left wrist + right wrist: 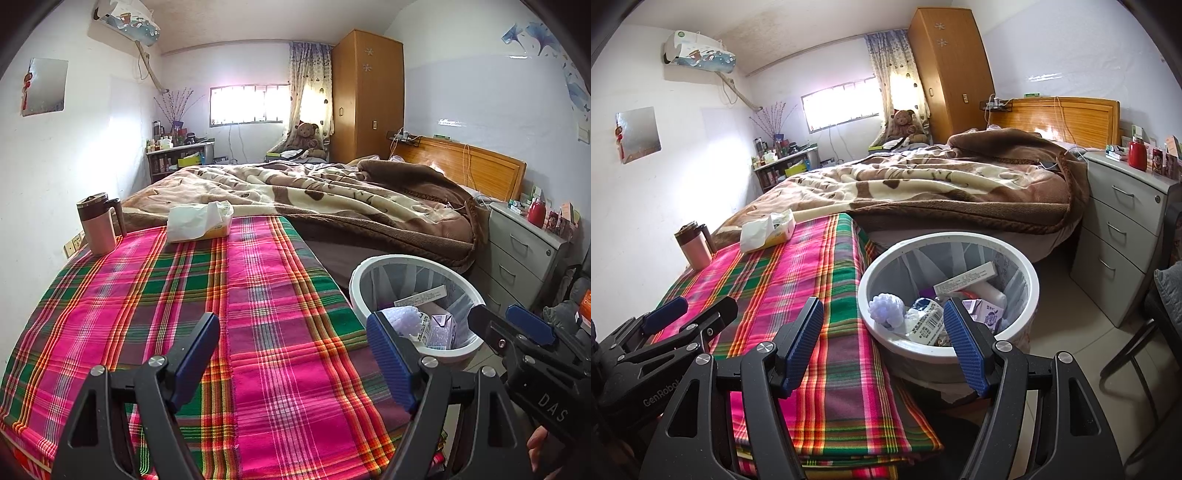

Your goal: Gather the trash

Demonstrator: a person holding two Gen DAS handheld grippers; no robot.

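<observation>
Two grippers — left gripper [293, 354] and right gripper [882, 338] — fingers spread, empty, near the trash bin [1032, 280].

Home bedroom: bed [332, 199], wardrobe [367, 96], nightstand [524, 251].

The plaid tablecloth [258, 314] is woven cloth, matt; the blanket [332, 192] looks soft and fuzzy; the trash bin [1032, 284] is smooth white plastic; the wardrobe [369, 96] and headboard [476, 166] are shiny wood; the mug [98, 225] looks like smooth metal; the left gripper [293, 352] has bumpy blue pads [388, 365] on matt black arms.
</observation>
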